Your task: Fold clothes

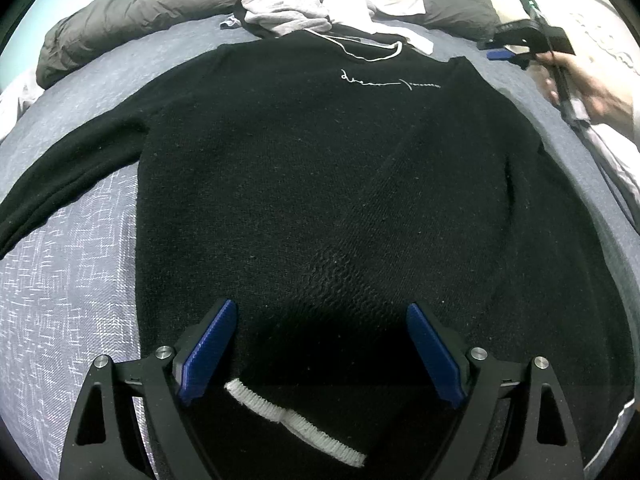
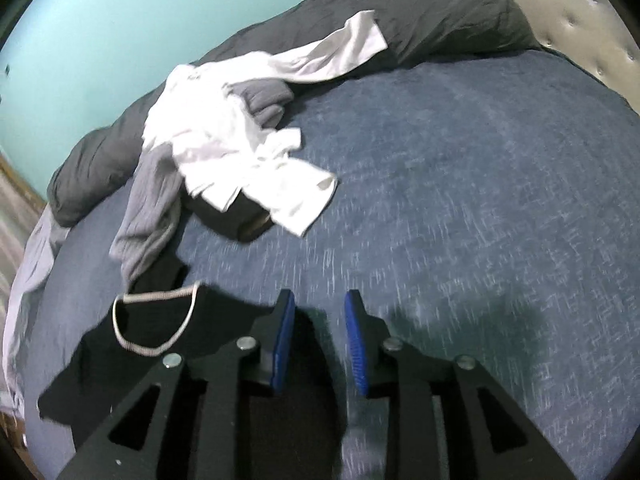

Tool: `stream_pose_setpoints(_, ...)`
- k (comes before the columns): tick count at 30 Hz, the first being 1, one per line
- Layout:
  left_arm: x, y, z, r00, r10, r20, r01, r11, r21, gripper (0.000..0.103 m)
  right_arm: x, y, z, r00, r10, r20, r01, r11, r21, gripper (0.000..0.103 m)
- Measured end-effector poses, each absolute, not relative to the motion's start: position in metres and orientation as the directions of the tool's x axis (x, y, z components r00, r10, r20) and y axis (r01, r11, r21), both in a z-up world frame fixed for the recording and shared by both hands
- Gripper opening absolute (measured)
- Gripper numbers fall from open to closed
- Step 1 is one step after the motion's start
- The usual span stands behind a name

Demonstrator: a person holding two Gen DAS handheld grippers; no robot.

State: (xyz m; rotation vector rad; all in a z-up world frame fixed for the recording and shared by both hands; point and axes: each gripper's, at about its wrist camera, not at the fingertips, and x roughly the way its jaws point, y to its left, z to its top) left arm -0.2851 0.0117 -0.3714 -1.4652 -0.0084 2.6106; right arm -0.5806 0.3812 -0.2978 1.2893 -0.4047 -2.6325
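- Flat on the blue woven bedspread (image 1: 72, 280), a black knit sweater (image 1: 340, 184) is spread.
- Low over its hem, the left gripper (image 1: 320, 312) is held wide, empty.
- Beside its collar at 1 o'clock, the right gripper (image 2: 318, 300) is held narrowly parted, empty.

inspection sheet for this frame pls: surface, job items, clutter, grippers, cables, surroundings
Surface: bed with blue bedspread, wrinkled but usable.
Job's things: black sweater spread flat, front up, one sleeve out to the side; white-trimmed collar at the far end.
Clutter: pile of white and grey clothes beyond the collar; dark grey duvet bunched along the far edge.
Grippers: left gripper open over the hem; right gripper open near the shoulder, holding nothing.
Cables: nothing seen.
Surroundings: teal wall, tufted headboard.
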Motion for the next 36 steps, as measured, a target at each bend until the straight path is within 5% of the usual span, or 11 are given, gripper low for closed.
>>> stream_pose_setpoints(4,-0.282,0.013,-0.370,-0.513,0.127,-0.849,-0.124,-0.990,-0.073,0.090,-0.575,0.373,-0.306,-0.591,-0.279,-0.757,0.042,-0.947,0.317,0.034)
stream_pose_setpoints(12,-0.292,0.008,-0.373,-0.510,0.130,-0.850,-0.126,-0.989,-0.076,0.090,-0.596,0.344,-0.324,-0.553,-0.229,-0.801,0.028,-0.966,0.257,0.035)
stream_pose_setpoints(13,-0.292,0.008,-0.373,-0.509,0.130,-0.851,-0.126,-0.989,-0.076,0.090,-0.598,0.343,-0.328,-0.549,-0.230,-0.803,0.020,-0.965,0.262,0.029)
stream_pose_setpoints(14,-0.293,0.008,-0.374,-0.509,0.131,-0.851,-0.126,-0.989,-0.077,0.090,-0.598,0.344,-0.330,-0.550,-0.228,-0.803,0.009,-0.964,0.267,0.010)
stream_pose_setpoints(24,-0.292,0.009,-0.371,-0.511,0.135,-0.849,-0.127,-0.989,-0.081,0.090,-0.597,0.357,-0.346,-0.558,-0.166,-0.813,-0.110,-0.956,0.271,0.006)
stream_pose_setpoints(36,-0.295,0.010,-0.367,-0.507,0.138,-0.851,-0.126,-0.988,-0.084,0.091,-0.586,0.377,-0.326,-0.638,-0.203,-0.743,-0.126,-0.924,0.361,0.027)
